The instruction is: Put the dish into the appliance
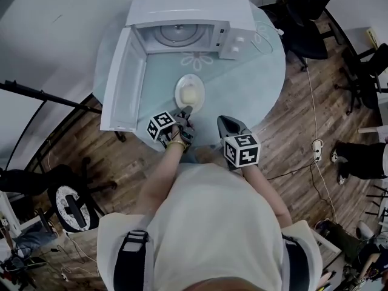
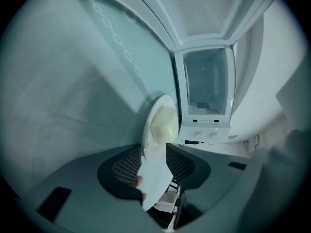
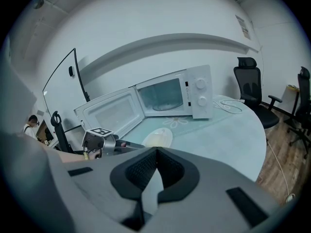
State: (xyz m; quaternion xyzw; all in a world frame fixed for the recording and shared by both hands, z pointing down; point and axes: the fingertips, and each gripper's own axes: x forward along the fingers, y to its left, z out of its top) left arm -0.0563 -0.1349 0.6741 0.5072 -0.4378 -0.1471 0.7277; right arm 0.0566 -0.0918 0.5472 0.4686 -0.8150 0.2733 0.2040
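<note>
A white plate (image 1: 190,91) with a pale yellow lump of food lies flat on the round glass table (image 1: 254,83), in front of the white microwave (image 1: 182,17). The microwave's door (image 1: 124,80) is swung wide to the left and its turntable shows inside. My left gripper (image 1: 185,115) is at the plate's near rim. In the left gripper view its jaws stand wide apart (image 2: 149,161), the rim of the plate (image 2: 163,125) lies between the pads, and the microwave (image 2: 206,91) is behind. My right gripper (image 1: 225,123) hovers at the table's near edge with its pads together (image 3: 155,154) and nothing in them.
A white cable loop (image 1: 267,38) lies on the table right of the microwave. Black office chairs (image 1: 309,11) stand beyond the table at the right. A power strip (image 1: 316,145) and cords lie on the wooden floor. A dark stand (image 1: 36,93) rises at the left.
</note>
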